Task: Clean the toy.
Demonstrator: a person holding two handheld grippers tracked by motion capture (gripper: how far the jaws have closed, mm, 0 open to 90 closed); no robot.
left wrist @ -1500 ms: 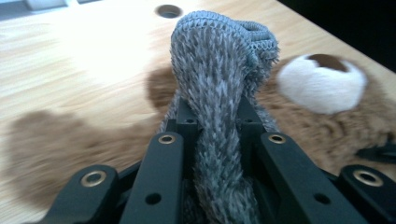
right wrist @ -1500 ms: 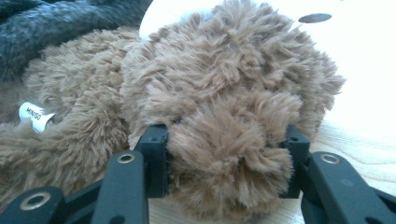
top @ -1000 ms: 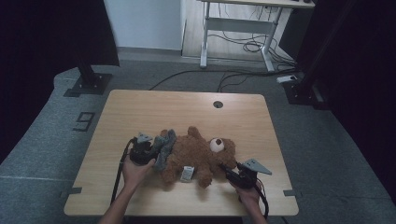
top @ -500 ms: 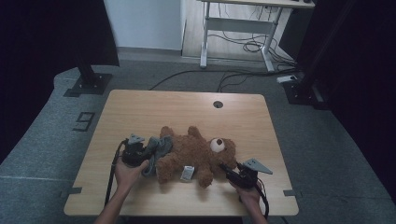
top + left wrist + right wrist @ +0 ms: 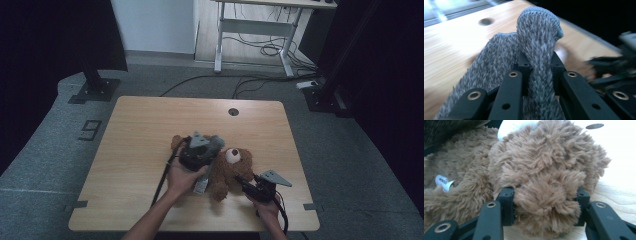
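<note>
A brown teddy bear [image 5: 231,170] lies on the wooden table [image 5: 140,130] near its front edge. My left gripper [image 5: 200,150] hovers over the bear's body, shut on a grey knitted cloth [image 5: 216,142]. In the left gripper view the grey cloth [image 5: 539,37] rises in a fold out of the pinching jaws of the left gripper [image 5: 539,65]. My right gripper [image 5: 243,181] sits low at the bear's right side, shut on a furry limb. The right gripper view has that limb [image 5: 544,187] squeezed between the right gripper's [image 5: 545,206] jaws, and a white label [image 5: 443,182] at the left.
A round cable hole [image 5: 233,111] sits at the table's far edge. Behind the table stand a white desk frame [image 5: 250,30] with floor cables and a black stand base [image 5: 95,90] at the left. The left and far parts of the tabletop are bare wood.
My left gripper has risen and swung right with the grey cloth, from the bear's left side to over its body. The right gripper has stayed on the limb.
</note>
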